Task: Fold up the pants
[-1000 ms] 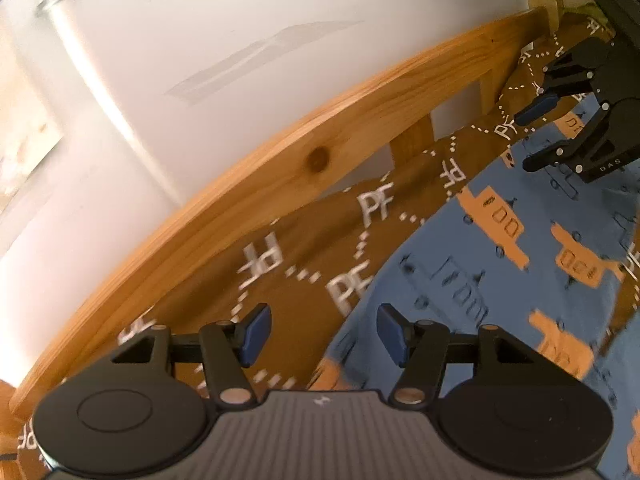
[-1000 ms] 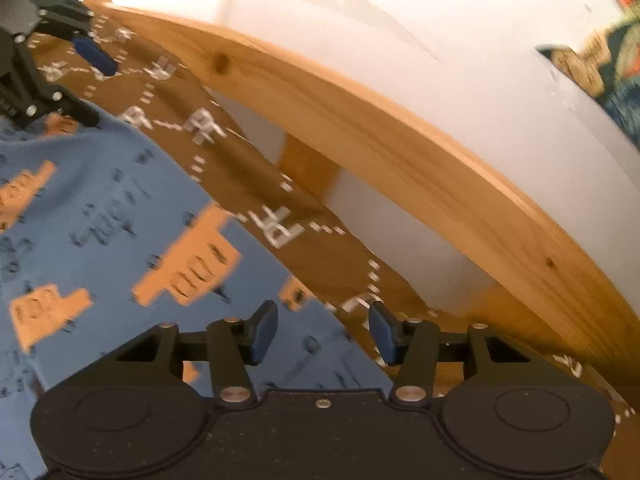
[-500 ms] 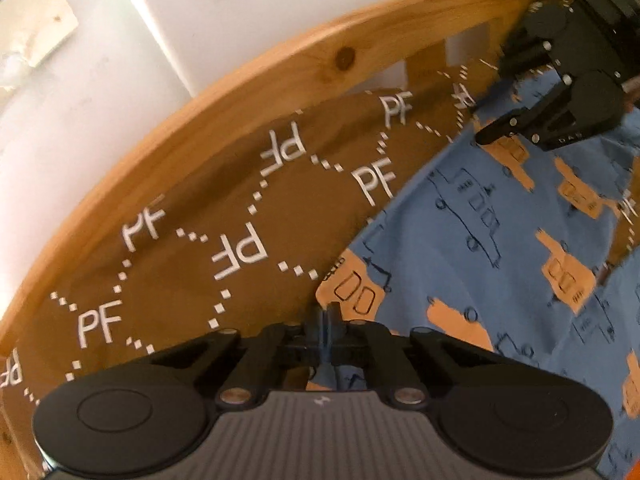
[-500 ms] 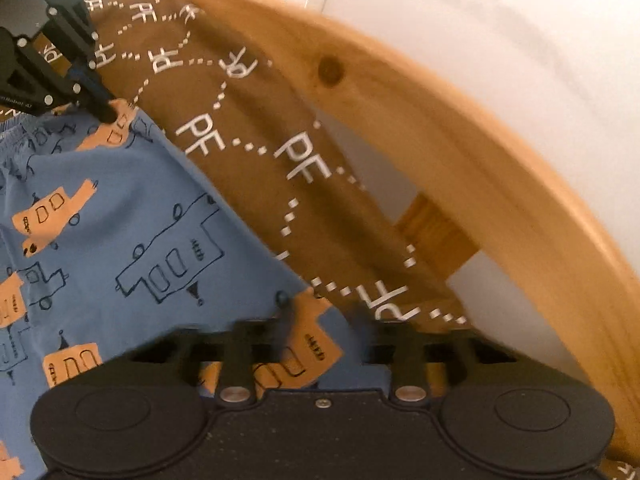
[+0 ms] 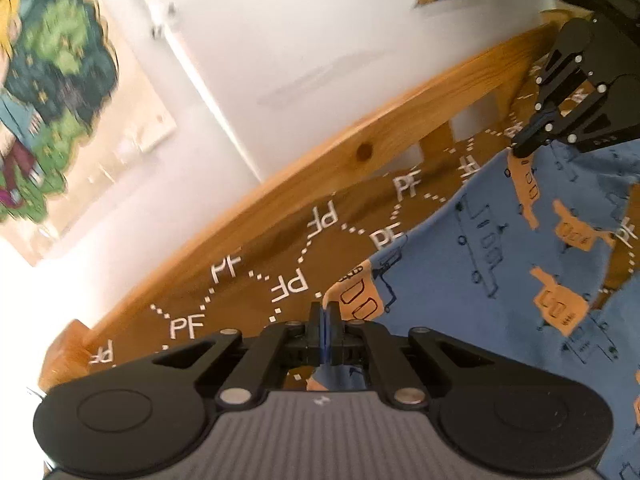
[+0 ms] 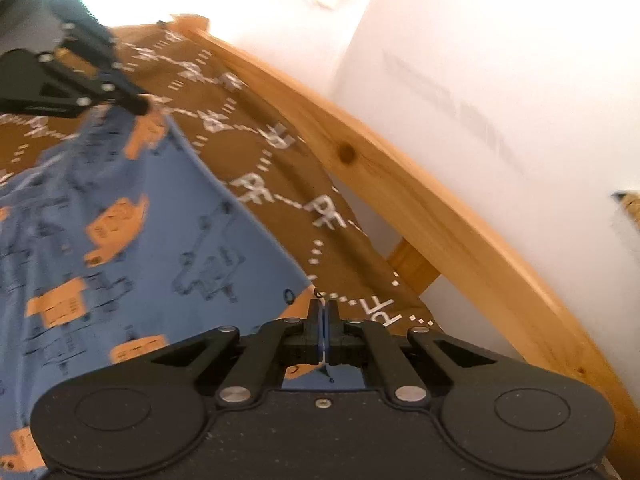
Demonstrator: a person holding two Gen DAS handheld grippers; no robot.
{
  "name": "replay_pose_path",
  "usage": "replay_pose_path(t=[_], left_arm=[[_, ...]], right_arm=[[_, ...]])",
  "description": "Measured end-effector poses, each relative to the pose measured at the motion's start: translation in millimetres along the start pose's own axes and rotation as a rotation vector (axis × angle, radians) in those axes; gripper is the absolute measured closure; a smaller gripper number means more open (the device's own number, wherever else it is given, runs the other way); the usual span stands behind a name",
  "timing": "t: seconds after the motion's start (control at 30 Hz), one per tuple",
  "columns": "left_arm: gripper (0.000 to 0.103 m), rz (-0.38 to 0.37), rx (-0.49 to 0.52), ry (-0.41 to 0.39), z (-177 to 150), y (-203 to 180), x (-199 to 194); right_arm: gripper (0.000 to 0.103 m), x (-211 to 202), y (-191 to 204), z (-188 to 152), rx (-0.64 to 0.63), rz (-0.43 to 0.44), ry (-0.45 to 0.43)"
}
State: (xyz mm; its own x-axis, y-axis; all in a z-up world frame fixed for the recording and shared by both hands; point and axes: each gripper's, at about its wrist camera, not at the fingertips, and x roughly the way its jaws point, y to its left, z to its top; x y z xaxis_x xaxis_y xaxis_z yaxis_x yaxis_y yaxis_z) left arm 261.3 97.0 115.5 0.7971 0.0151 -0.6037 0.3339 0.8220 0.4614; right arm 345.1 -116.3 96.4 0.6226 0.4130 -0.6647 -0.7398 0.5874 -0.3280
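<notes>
The pants (image 5: 472,248) are blue with orange and outlined truck prints; they lie on a brown bedcover and also show in the right wrist view (image 6: 132,240). My left gripper (image 5: 325,312) is shut on one corner of the pants' near edge. My right gripper (image 6: 323,307) is shut on the other corner of that edge. Each gripper shows in the other's view: the right one at the upper right (image 5: 524,148), the left one at the upper left (image 6: 140,106), both pinching the cloth. The edge is stretched between them and raised off the cover.
The brown bedcover (image 5: 256,280) has white "PF" lettering. A curved wooden bed rail (image 5: 360,148) runs along its far side, with a white wall (image 5: 300,32) behind. A colourful poster (image 5: 52,92) hangs on the wall at left.
Both grippers were open a second ago over the pants' edge. They have closed on its two corners and lifted, and the views have tilted up toward the wall.
</notes>
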Motion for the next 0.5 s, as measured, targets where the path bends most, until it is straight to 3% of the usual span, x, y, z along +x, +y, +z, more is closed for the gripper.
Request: replay_pose_path(t=[0.2, 0.33, 0.5], left_arm=[[0.103, 0.019, 0.14, -0.148, -30.6, -23.6, -48.2], [0.103, 0.027, 0.327, -0.212, -56.9, -55.2, -75.1], [0.103, -0.036, 0.508, -0.173, -94.0, -94.3, -83.3]], right_arm=[[0.103, -80.3, 44.5, -37.1, -0.001, -0.043, -0.121], [0.103, -119.0, 94.5, -76.6, 0.016, -0.047, -0.169], [0.103, -130.5, 149.4, -123.8, 0.086, 0.005, -0.143]])
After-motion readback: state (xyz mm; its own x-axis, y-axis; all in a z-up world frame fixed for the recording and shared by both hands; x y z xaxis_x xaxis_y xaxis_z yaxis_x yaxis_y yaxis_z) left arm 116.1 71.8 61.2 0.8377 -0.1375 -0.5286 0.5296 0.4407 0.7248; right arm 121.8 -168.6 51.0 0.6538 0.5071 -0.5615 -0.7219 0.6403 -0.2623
